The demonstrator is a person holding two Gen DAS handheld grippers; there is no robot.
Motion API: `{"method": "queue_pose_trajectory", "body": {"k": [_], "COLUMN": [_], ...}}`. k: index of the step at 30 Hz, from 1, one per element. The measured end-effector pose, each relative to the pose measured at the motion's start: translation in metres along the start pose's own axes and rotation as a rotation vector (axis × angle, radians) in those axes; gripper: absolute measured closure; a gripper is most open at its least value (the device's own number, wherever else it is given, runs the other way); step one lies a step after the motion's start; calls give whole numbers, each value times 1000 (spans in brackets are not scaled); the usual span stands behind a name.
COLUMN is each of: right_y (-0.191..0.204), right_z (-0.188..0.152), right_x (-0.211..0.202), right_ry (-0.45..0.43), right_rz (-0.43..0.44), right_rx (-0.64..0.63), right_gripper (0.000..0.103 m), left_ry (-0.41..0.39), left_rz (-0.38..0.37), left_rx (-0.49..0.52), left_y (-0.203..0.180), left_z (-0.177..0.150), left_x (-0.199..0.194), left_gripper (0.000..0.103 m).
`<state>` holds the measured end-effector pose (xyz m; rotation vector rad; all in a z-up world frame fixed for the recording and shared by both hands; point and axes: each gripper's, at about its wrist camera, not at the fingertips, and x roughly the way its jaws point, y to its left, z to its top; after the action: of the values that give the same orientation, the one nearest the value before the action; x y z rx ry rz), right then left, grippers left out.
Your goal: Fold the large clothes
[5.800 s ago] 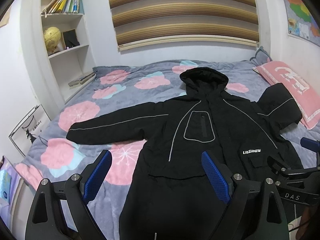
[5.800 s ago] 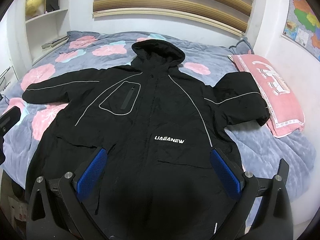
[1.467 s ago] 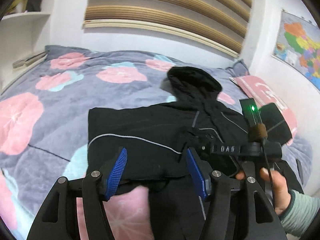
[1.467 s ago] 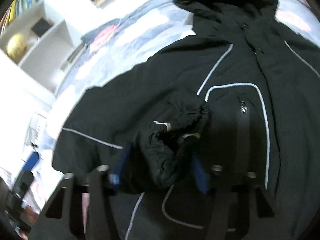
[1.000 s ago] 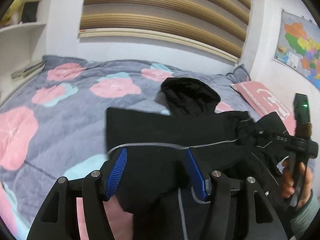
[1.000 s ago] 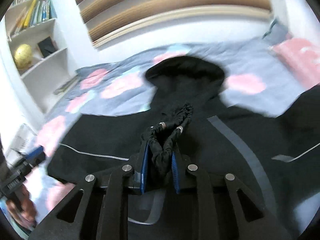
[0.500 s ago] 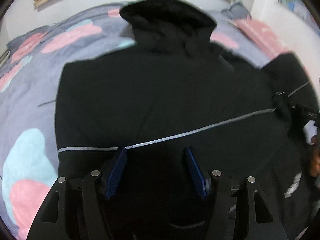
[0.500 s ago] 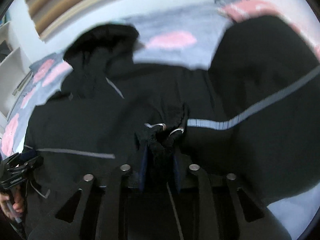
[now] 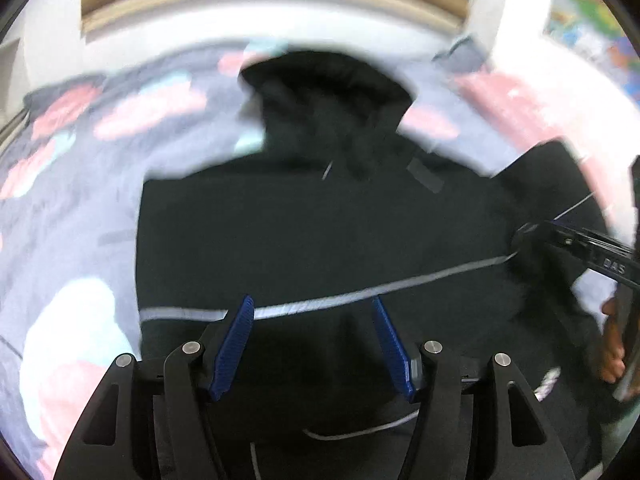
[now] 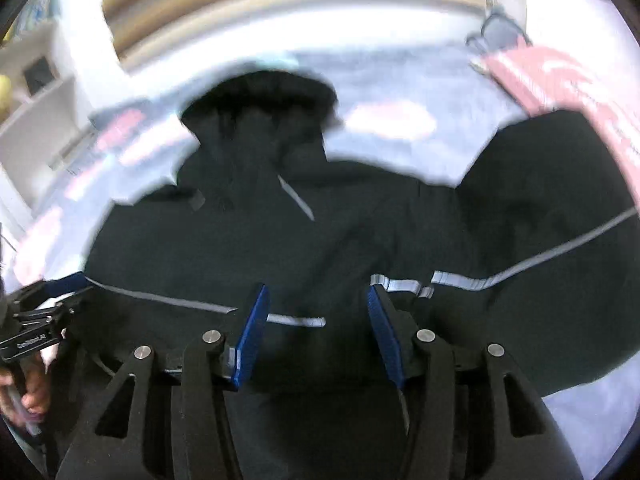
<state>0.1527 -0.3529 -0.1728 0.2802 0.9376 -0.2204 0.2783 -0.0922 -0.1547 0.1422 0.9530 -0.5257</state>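
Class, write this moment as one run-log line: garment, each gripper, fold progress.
garment: black hooded jacket on floral bedspread, one sleeve folded across | left gripper: open above jacket | right gripper: jaws opening, nothing gripped | other sleeve unfolded

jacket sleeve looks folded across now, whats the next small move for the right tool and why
Probably lift the right tool clear and head for the other sleeve. Its jaws are opening with nothing pinched between them, the folded sleeve lies across the jacket chest with its grey stripe running sideways, and the far sleeve is spread out by the pink pillow.
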Motion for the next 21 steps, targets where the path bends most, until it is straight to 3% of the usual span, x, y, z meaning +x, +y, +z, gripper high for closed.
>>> {"method": "queue_pose_trajectory", "body": {"k": [2,5,8,11,14,17,21], "right_y": [-3,2,-2,-13,-31,-65,-154], "right_z": [-13,-18,-14,-7,8,29,53], "right_x": [26,23,12,-23,-78,-131,-181], "right_ry": [61,28,39,24,-36,-104,-159], "right_rz": [-15,-45,-8,100,130,130,64], "right_rx": [-13,-81,-73,-36,-12,52,242], "right_gripper": [48,48,48,48,45,33,29], "left_ry": [118,121,125,125,100,66,70], "left_rz": [44,33,48,41,-18,-55,-99], "left_rx": [-41,-33,-51,-37,-33,-5,33], "left_y": [9,13,11,0,-14,-42,-84], "left_z": [-10,-6,0,8,30,61,97], "left_x": [39,43,36,20,-14,-42,-55], "left_gripper": [40,39,39,39,39,39,39]}}
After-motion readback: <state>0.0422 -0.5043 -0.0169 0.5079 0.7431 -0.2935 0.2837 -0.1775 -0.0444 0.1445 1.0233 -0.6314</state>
